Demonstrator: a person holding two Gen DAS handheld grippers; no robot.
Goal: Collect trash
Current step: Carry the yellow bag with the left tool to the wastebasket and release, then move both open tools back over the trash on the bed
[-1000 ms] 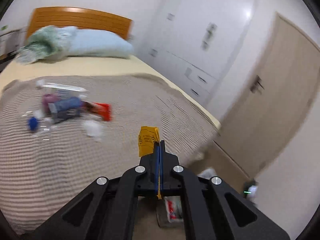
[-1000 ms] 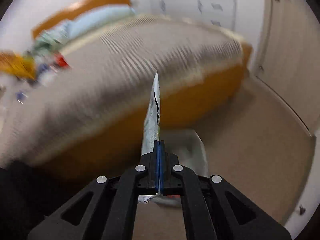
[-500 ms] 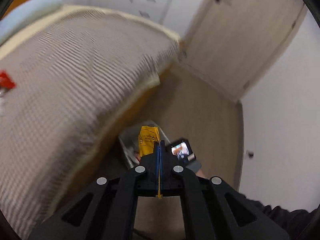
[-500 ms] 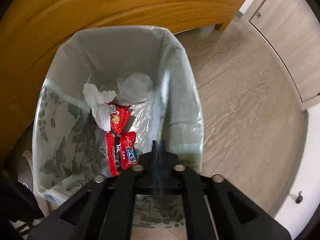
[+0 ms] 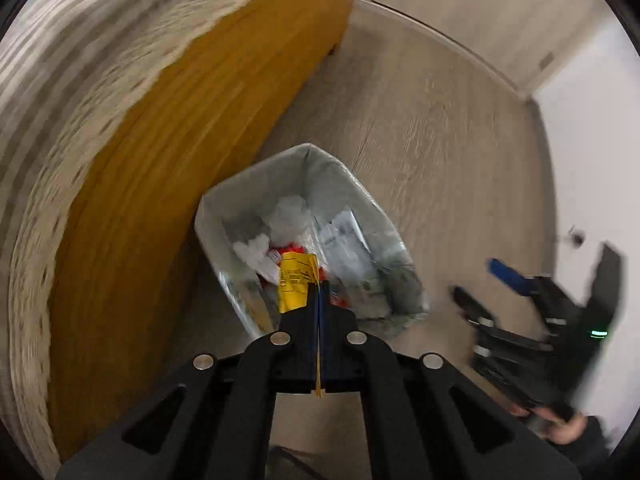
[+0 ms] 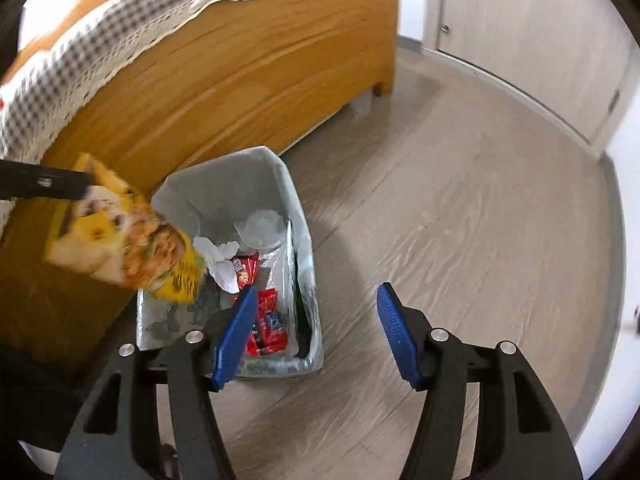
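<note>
My left gripper (image 5: 319, 292) is shut on a yellow snack packet (image 5: 295, 283) and holds it above the lined trash bin (image 5: 224, 204). In the right wrist view the same packet (image 6: 128, 236) hangs from the left gripper's fingers (image 6: 60, 185) over the bin's left rim (image 6: 296, 208). My right gripper (image 6: 316, 324) is open and empty, over the floor at the bin's right front corner; it also shows, blurred, in the left wrist view (image 5: 500, 280). The bin holds red wrappers (image 6: 268, 328), white tissue (image 6: 218, 260) and a silver packet (image 5: 340, 236).
The wooden bed frame (image 6: 224, 80) stands just left of the bin, with a striped blanket (image 5: 80, 80) hanging over it. Wood floor (image 6: 460, 220) extends to the right. A door (image 6: 540, 40) and white wall are at the far right.
My right gripper has opened and pulled back from the bin; the silver packet it held now lies in the bin. My left gripper swung from the bed to above the bin with the yellow packet.
</note>
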